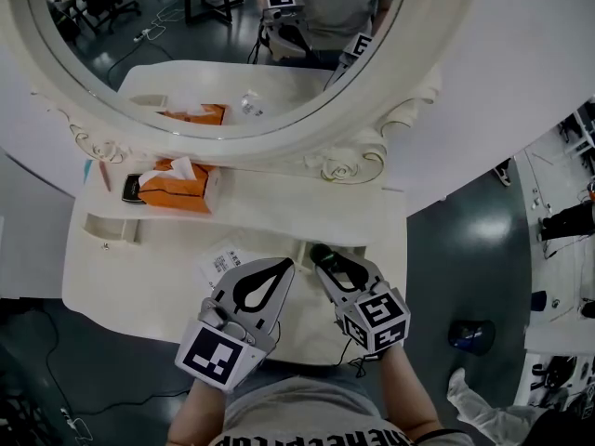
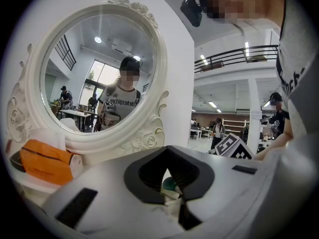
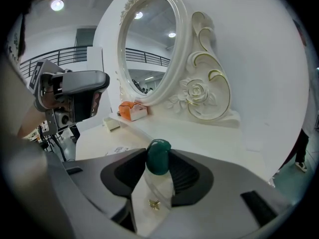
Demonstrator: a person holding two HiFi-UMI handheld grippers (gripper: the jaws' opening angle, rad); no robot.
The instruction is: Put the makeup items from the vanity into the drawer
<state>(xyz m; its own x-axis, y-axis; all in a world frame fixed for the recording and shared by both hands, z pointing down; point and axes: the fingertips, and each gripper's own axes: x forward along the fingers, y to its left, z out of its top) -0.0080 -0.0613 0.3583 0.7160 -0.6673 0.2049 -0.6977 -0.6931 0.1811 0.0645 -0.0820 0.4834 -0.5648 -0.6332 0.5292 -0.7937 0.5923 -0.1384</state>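
A small clear bottle with a dark green cap [image 3: 158,157] stands between the jaws of my right gripper [image 3: 158,164]. The jaws are spread and the left pad stands off the bottle, so the gripper is open. In the head view this gripper [image 1: 340,264] hovers over the front middle of the white vanity top [image 1: 139,277], with the cap [image 1: 323,252] at its tip. My left gripper [image 1: 279,269] is just to its left, shut and empty. A green cap [image 2: 169,184] shows through its jaw opening in the left gripper view. I cannot make out the drawer.
An orange tissue box [image 1: 177,186] and a dark flat item [image 1: 132,188] lie at the back left under the oval mirror [image 1: 232,45]. A printed card [image 1: 223,262] lies beside the left gripper. The person stands against the vanity's front edge.
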